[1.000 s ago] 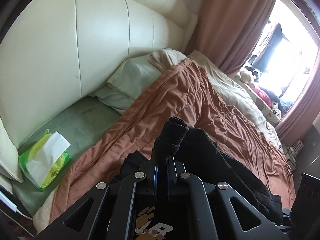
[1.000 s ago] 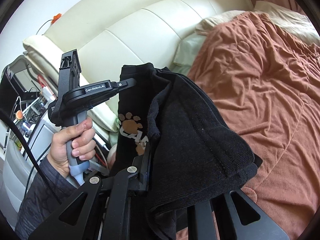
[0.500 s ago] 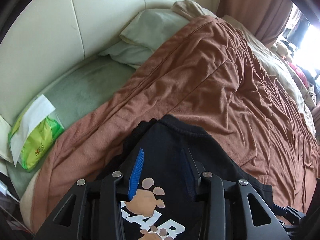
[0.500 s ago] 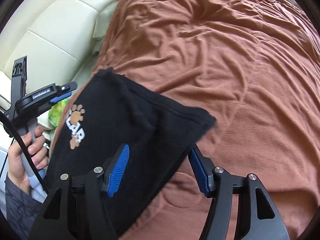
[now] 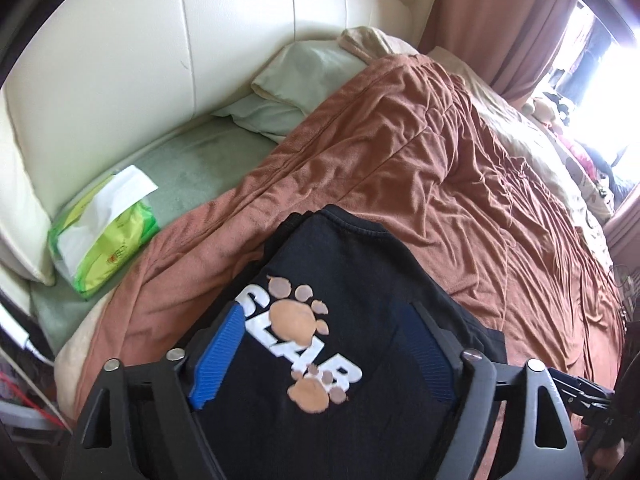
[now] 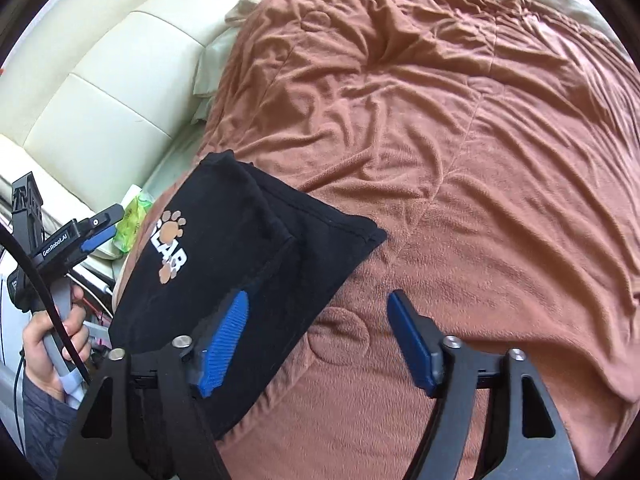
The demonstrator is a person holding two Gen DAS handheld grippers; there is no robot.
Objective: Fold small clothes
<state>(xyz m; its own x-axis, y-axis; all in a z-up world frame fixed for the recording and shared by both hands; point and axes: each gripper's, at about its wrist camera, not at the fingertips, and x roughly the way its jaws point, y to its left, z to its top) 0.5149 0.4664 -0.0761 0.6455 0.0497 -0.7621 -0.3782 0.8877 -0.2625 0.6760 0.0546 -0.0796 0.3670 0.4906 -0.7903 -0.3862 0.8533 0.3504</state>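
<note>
The left gripper (image 5: 324,348) hangs with its blue-padded jaws spread wide, grasping nothing, above a small black folded cotton garment printed with white letters and tan paw prints (image 5: 340,320). The right gripper (image 6: 320,340) is likewise released, its left pad over the garment's near edge and its right pad over bare blanket. The garment (image 6: 240,252) lies flat on a rumpled rust-brown fleece blanket (image 6: 460,140) at the near left part of the bed, one folded corner pointing right. Seen from the right wrist camera, a person's hand (image 6: 48,344) in a dark grey sleeve grips the handle of the left gripper just left of the garment. To the left of the blanket, a green plastic pack of white tissues (image 5: 100,240) rests on a pale green bedsheet (image 5: 200,160), near a pale green pillow (image 5: 304,80) propped against a cream padded leather headboard (image 5: 140,48). At the far right, dusty-pink curtains (image 5: 500,20) frame a bright window (image 5: 600,60), with a beige cover (image 5: 532,140) along the far side of the bed.
</note>
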